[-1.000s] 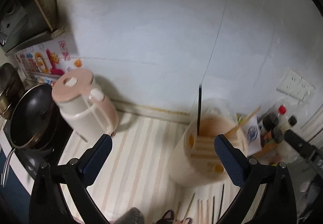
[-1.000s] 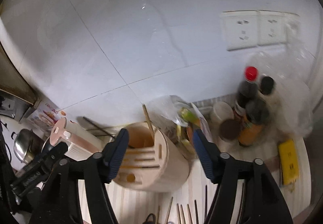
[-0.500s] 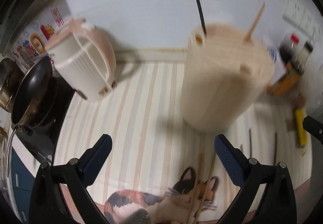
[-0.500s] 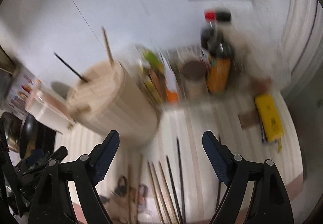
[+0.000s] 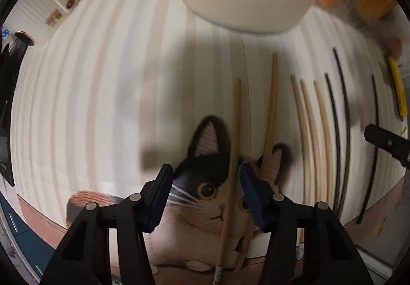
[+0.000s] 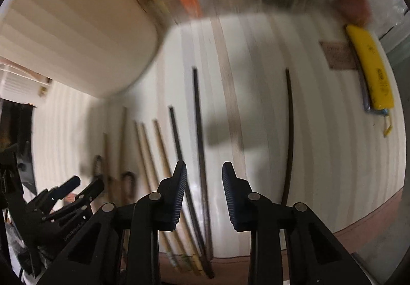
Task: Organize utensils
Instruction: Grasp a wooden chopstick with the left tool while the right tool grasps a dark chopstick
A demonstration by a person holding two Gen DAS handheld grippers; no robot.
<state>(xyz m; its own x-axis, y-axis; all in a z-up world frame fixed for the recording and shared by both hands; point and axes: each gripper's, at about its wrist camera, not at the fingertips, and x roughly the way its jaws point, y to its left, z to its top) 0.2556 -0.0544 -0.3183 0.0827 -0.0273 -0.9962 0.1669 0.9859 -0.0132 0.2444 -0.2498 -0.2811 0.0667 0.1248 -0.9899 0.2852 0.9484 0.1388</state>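
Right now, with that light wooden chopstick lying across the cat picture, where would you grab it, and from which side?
Grip the wooden chopstick mid-shaft, coming straight down from above. It lies flat on the striped mat, thin and round, so only its two long sides offer purchase. The left gripper already straddles it, jaws closing across its width, pads not yet touching.

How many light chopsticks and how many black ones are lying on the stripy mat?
Light wooden chopsticks: 5
Black chopsticks: 3
Total: 8
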